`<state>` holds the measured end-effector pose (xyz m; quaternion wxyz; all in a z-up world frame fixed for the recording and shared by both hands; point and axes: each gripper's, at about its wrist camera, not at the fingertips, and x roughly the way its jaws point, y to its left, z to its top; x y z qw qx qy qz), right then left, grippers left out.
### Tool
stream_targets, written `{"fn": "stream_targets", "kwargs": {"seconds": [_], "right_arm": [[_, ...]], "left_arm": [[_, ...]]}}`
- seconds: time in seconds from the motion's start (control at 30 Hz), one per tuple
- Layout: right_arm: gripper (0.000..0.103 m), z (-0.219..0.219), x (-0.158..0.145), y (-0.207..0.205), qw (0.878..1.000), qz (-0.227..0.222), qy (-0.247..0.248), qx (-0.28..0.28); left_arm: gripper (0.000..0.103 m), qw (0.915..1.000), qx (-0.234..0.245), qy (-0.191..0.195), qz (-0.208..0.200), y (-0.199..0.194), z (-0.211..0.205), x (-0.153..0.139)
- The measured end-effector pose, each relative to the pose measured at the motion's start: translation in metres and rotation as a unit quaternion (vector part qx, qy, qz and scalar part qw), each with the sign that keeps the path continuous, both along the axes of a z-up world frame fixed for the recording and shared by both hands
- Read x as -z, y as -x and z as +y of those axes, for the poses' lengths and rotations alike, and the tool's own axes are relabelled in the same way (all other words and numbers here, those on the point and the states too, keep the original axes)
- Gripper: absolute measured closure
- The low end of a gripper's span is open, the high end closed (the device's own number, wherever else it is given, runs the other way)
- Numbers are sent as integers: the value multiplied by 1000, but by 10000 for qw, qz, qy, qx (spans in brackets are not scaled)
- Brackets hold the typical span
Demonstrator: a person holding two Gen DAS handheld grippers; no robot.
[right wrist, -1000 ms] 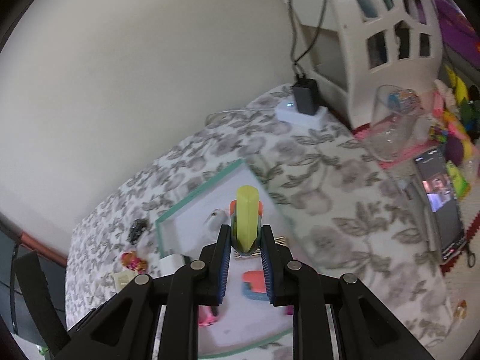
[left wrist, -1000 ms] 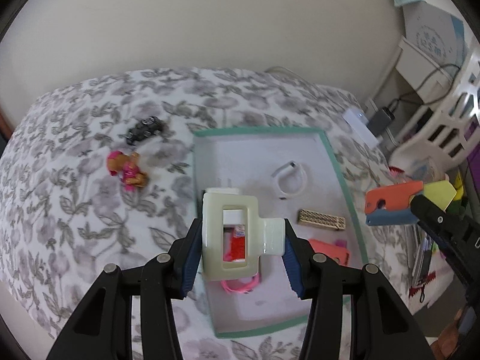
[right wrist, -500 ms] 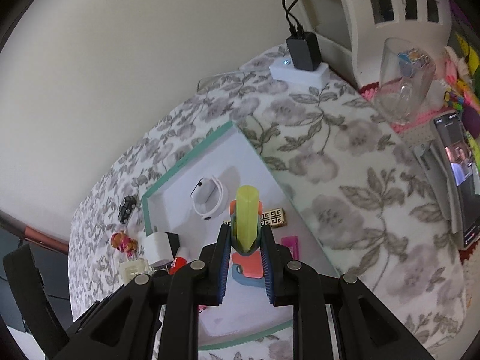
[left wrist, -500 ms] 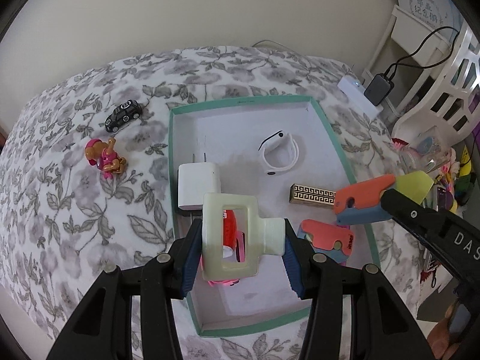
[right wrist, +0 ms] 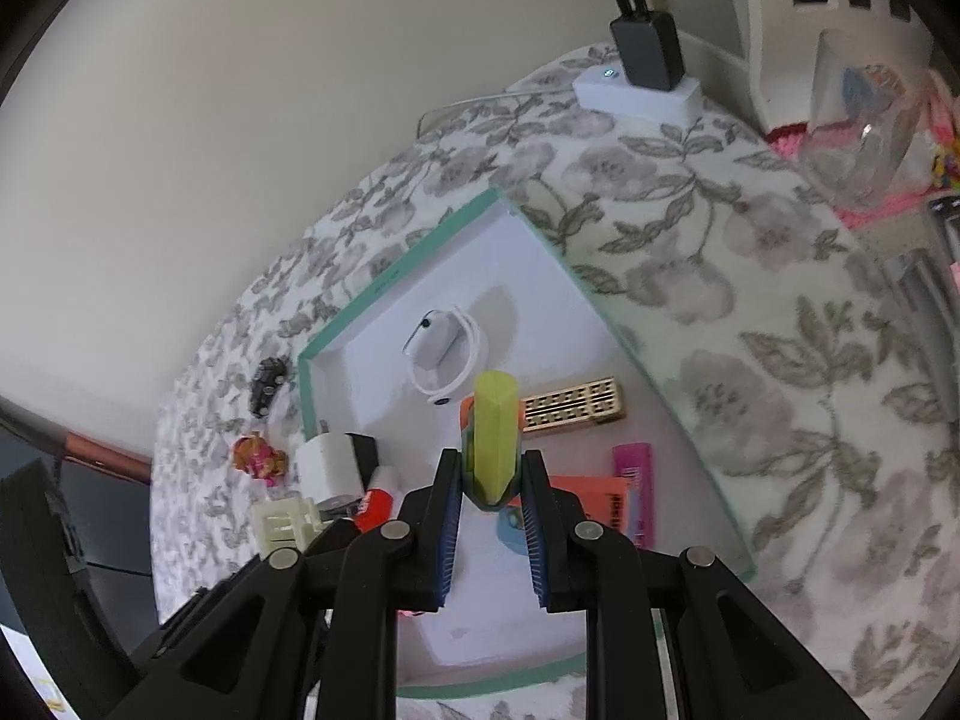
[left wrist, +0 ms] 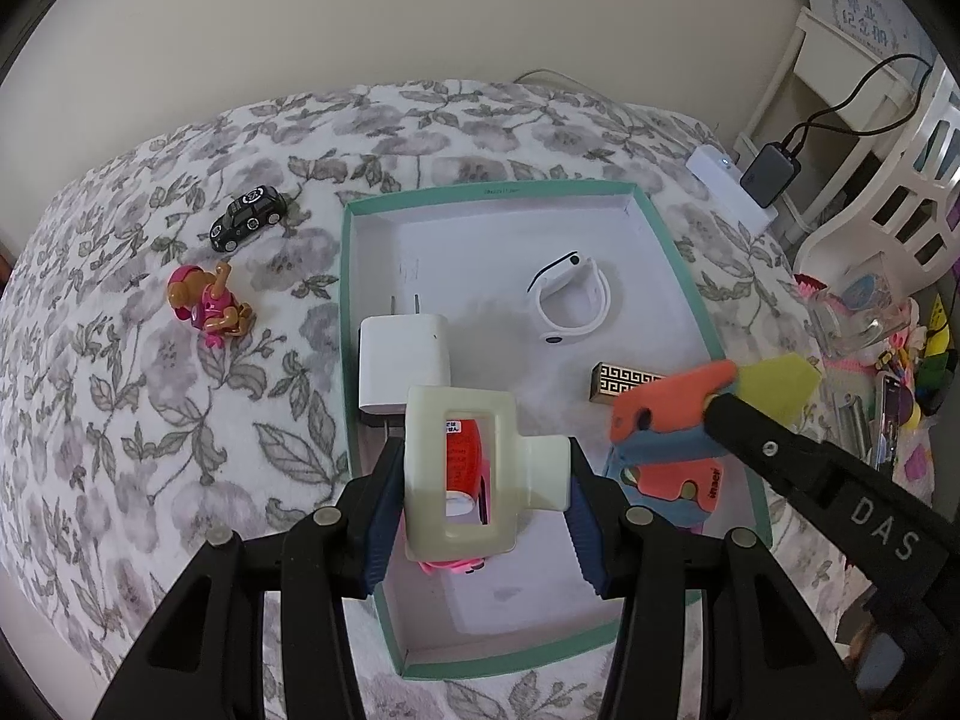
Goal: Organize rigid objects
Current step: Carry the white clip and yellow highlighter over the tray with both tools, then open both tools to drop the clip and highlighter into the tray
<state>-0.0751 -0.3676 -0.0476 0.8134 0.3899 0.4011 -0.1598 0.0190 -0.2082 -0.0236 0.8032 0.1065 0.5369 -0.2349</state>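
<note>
1. The left gripper (left wrist: 480,483) holds a cream plastic piece (left wrist: 465,474) with a window-shaped hole in it. The blue pads squeeze it on both sides. It hangs over the near part of the green-rimmed box (left wrist: 654,222).
2. The right gripper (right wrist: 492,507) is closed tight on a flat toy (right wrist: 493,435) that is yellow, orange and blue. It hangs over the right side of the box.
3. In the box lie a white charger (left wrist: 405,363), a white watch band (left wrist: 570,300), a gold patterned bar (left wrist: 618,381), an orange and blue card (left wrist: 678,483) and a pink thing (right wrist: 633,492).
4. A red thing shows through the hole in the cream piece. I cannot tell what it is.
5. The box sits on a flowery blanket (left wrist: 180,420).
6. On the blanket, left of the box, are a black toy car (left wrist: 249,216) and a pink toy puppy (left wrist: 207,303). They are a little apart.
7. Past the far right corner of the box, a black plug (right wrist: 648,51) sits in a white power block (right wrist: 636,96).
</note>
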Motion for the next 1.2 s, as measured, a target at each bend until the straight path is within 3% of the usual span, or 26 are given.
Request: {"fn": "stream_targets", "kwargs": {"seconds": [0.37,0.6,0.67,0.8,0.9,1.03,1.2], "right_arm": [[81,2,21,-6,9992,216,-317,-63],[79,2,21,-6,9990,377,-221,-47],[79,2,21,-6,9989,401,-217,-48],[76,1,20,-5,9984,563,-75,-8],[72,0,21,-4,9978,660,-9,23],[54,0,22,-3,9975,698,-18,75],[48,1,20,-2,9973,722,77,104]], "left_arm": [[52,9999,13,-67,122,-2,-1,8],[51,9998,-4,-91,172,-2,-1,12],[46,9998,-18,-80,190,-3,-1,12],[44,9997,-33,-56,224,-4,0,12],[44,9997,-54,-66,229,-4,1,12],[43,9996,-109,-84,229,-5,3,12],[43,9995,-208,-57,227,-9,7,10]]}}
